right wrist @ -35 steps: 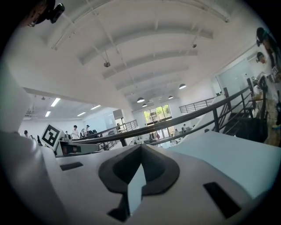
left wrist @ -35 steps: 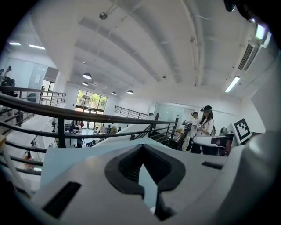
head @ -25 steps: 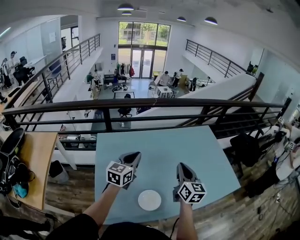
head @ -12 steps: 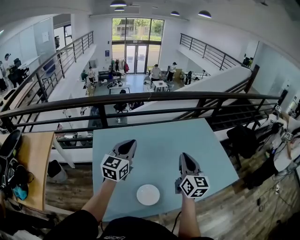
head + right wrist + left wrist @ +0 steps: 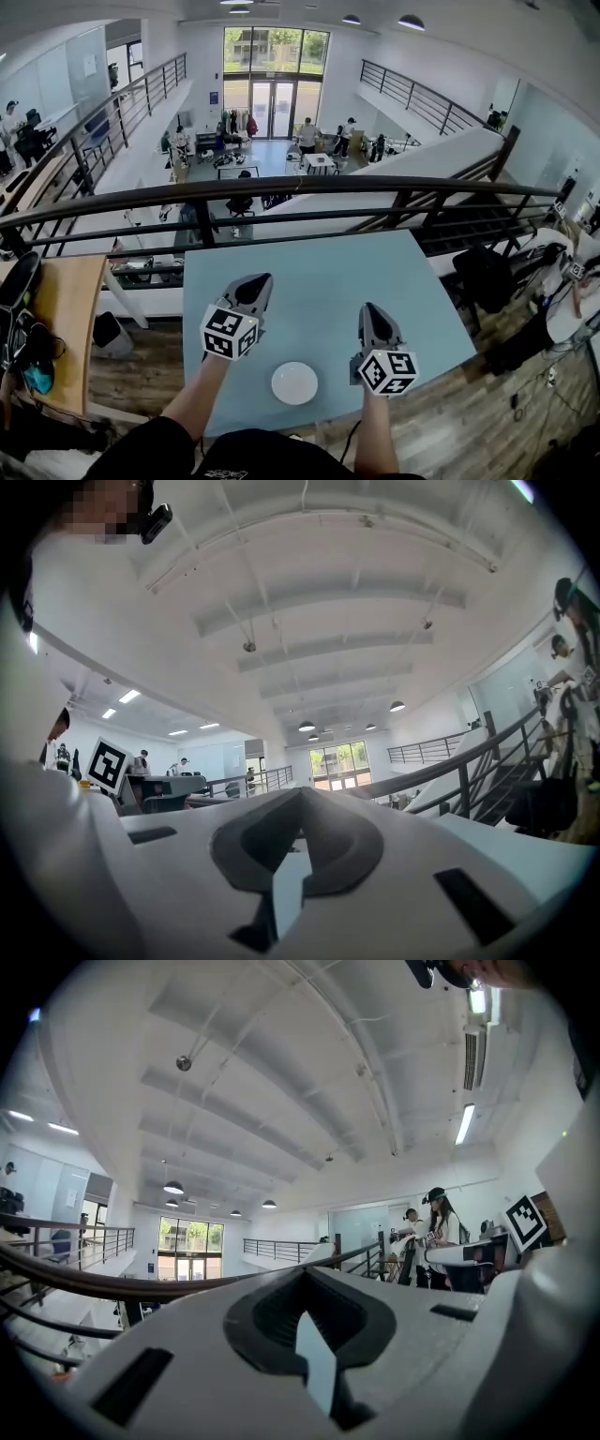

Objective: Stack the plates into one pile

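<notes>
Plate [image 5: 295,382] lies between left tool [image 5: 254,283] and right tool [image 5: 373,316], apparently untouched.

R tongs [image 5: 300,806] closed tight w/ nothing betw., pointing level twd railing [image 5: 450,758] & far windows [image 5: 334,758]

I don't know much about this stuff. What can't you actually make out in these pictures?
- Head view: whether the white plate is a single plate or a pile. It is seen from above and too small to count layers.
- Head view: part of the table's near edge, hidden behind the person's arms.
- Left gripper view and right gripper view: the plate does not show. Each gripper's own body fills the lower picture.
</notes>
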The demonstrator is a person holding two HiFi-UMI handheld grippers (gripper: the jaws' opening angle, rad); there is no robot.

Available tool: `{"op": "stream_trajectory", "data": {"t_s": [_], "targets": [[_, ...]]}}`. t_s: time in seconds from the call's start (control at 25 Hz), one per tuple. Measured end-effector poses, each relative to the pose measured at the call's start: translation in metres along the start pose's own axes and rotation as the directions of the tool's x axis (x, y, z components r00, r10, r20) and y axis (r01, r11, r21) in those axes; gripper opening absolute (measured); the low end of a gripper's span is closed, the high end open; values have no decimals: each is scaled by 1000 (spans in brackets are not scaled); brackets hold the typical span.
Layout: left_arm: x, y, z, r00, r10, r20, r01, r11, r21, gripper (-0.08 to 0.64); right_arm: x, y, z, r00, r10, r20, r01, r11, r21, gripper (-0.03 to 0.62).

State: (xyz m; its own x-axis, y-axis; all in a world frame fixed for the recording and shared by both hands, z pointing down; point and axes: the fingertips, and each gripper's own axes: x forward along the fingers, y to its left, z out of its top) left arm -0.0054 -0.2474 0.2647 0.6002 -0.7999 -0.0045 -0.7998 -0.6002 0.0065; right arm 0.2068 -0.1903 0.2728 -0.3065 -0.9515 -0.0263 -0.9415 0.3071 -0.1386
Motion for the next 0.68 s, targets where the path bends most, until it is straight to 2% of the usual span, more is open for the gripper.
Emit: {"op": "stream_trajectory", "data": {"t_s": [0.4,0.68], "targets": [[-5,-2,8,999,4,33,-5,1000,25,8,-1,7,7,999,10,30,-9,999,-35,6],[-14,2,6,999,23,30,-24,1000,11,8,-1,18,2,999,34,7,-34,998,-43,6]]}}
